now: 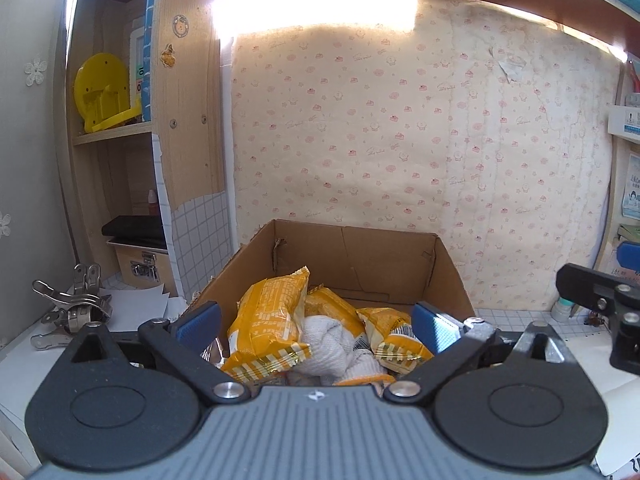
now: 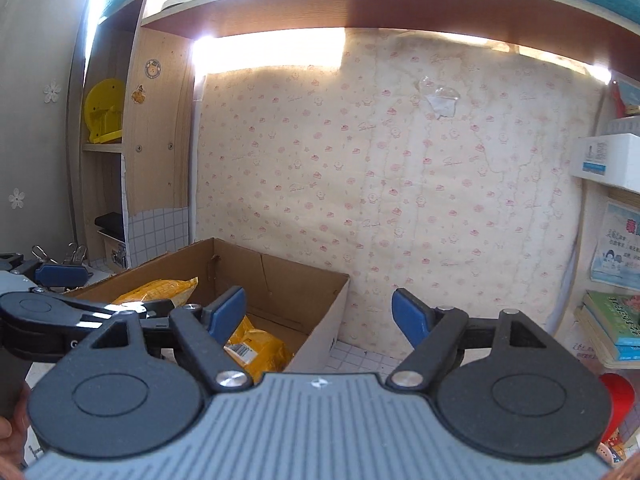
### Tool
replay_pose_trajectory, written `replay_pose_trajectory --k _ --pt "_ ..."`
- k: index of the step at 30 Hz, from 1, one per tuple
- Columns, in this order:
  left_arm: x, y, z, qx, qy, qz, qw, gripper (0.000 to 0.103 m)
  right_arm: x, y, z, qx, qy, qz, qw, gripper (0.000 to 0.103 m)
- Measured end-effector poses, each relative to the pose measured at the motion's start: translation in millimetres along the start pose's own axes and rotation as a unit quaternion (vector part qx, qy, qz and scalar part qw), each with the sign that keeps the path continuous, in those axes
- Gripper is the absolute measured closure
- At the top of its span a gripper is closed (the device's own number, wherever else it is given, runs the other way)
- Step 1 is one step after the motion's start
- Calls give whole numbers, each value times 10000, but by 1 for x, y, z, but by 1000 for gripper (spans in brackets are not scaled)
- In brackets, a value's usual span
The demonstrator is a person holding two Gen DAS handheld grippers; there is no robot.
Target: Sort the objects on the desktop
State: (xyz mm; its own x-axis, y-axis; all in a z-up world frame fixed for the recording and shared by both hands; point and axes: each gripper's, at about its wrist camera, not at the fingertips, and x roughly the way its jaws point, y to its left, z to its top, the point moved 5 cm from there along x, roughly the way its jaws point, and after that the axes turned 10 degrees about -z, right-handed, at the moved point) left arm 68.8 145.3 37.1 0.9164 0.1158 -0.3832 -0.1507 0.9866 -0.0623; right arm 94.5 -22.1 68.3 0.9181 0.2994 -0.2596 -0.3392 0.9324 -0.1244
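**Both tools empty over the box, snacks already piled in**

So here's where you're at. Your left tool (image 1: 316,322) hangs right over the near edge of the open brown cardboard box (image 1: 384,264), fingers spread wide apart with nothing between them. Looks like a drop-off pose to me: you're centred over the opening so anything let go lands inside rather than on the rim.

Inside the box you've got a heap of crinkly yellow-orange snack packets (image 1: 268,320) with a bunched white knitted cloth (image 1: 332,344) wedged in the middle. The biggest packet stands propped up on end, its long axis running roughly from the near-bottom of the box up toward the far wall, top seam pointing up and away from you, leaning on the pile. The others lie flatter and lower to the right.

Your right tool (image 2: 320,312) is off to the right side of the box, also wide open and empty, its left finger over the box's right corner and its right finger over the white tiled surface (image 2: 360,354). My guess is you're parking it there to stay out of the left one's way.

Stuff probably left to sort: the cluster of shiny metal clips (image 1: 74,306) on the white paper sheets (image 1: 140,300) left of the box. They look small and slippery, so I'd pinch them from above.
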Motion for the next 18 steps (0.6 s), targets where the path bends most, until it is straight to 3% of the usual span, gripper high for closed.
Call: replay_pose_trajectory --k 12,18 --pt "-17 -13 1 108 -62 245 9996 0 -40 -36 -21 132 -33 -187 9997 23" --pt "-25 -14 4 60 -208 113 9997 0 -44 -37 -26 95 13 -213 9997 23"
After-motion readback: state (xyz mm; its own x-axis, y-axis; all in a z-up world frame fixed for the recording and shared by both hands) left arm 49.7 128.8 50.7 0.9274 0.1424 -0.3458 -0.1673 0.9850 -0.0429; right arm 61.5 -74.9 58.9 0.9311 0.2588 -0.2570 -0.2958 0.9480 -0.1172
